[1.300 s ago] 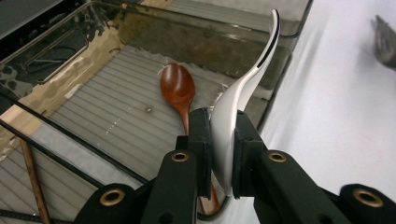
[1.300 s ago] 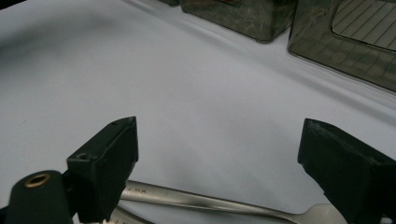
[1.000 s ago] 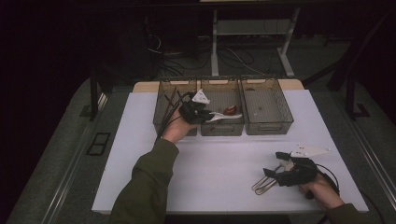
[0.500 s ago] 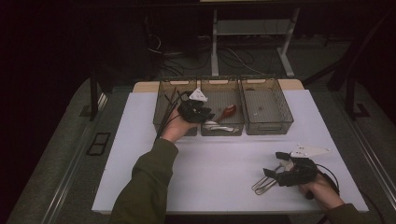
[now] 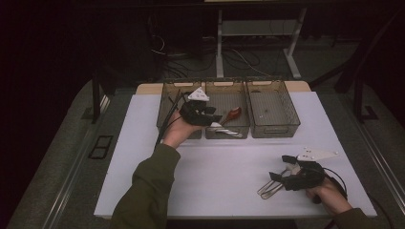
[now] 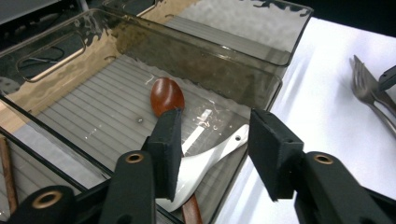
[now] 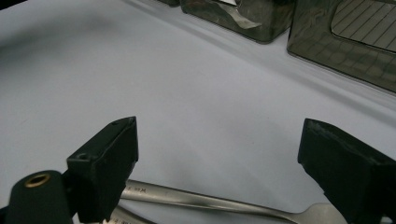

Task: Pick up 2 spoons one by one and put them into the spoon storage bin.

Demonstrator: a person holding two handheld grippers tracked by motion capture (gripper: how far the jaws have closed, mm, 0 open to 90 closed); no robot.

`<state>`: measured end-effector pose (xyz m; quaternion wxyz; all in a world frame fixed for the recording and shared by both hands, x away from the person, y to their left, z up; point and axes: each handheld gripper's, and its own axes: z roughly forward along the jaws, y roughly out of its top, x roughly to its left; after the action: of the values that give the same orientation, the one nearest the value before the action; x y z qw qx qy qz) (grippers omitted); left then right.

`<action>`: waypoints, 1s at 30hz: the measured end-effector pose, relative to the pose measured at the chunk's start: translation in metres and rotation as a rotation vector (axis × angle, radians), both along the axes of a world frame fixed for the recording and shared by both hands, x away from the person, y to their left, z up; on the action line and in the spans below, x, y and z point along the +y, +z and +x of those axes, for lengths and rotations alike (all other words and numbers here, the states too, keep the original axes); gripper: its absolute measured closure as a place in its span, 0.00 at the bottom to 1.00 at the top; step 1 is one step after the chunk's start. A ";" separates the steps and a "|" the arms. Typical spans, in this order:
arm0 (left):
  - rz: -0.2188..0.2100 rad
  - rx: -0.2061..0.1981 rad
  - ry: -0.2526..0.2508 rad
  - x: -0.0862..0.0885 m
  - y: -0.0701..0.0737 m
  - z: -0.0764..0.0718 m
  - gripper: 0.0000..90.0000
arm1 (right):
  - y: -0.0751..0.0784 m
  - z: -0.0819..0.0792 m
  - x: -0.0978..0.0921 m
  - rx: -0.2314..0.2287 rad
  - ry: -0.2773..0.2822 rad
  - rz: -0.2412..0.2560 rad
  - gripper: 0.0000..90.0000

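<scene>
White spoon lies under left gripper.

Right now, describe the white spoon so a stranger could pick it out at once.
Three clear bins stand in a row at the far edge of the white table; look in the middle bin. The white spoon lies at its near end, just ahead of the left tool, whose jaws stand open. Its neighbour, the brown spoon, is dark reddish-brown; this one is glossy white with a small hole in the handle.

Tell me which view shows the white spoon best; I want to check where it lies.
The left gripper view: the white spoon lies in the middle bin, beside a brown spoon. The high view shows it small, near the bin's front wall.
</scene>
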<state>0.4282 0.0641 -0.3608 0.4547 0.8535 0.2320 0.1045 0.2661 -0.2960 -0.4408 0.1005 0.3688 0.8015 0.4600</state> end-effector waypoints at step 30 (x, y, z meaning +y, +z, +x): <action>-0.072 -0.008 0.041 0.043 -0.013 -0.073 0.33 | 0.000 0.000 0.000 -0.003 -0.002 -0.003 0.13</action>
<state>0.3551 0.1072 -0.3735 0.4838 0.8313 0.2512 0.1088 0.2662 -0.2962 -0.4407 0.1029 0.3688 0.8015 0.4594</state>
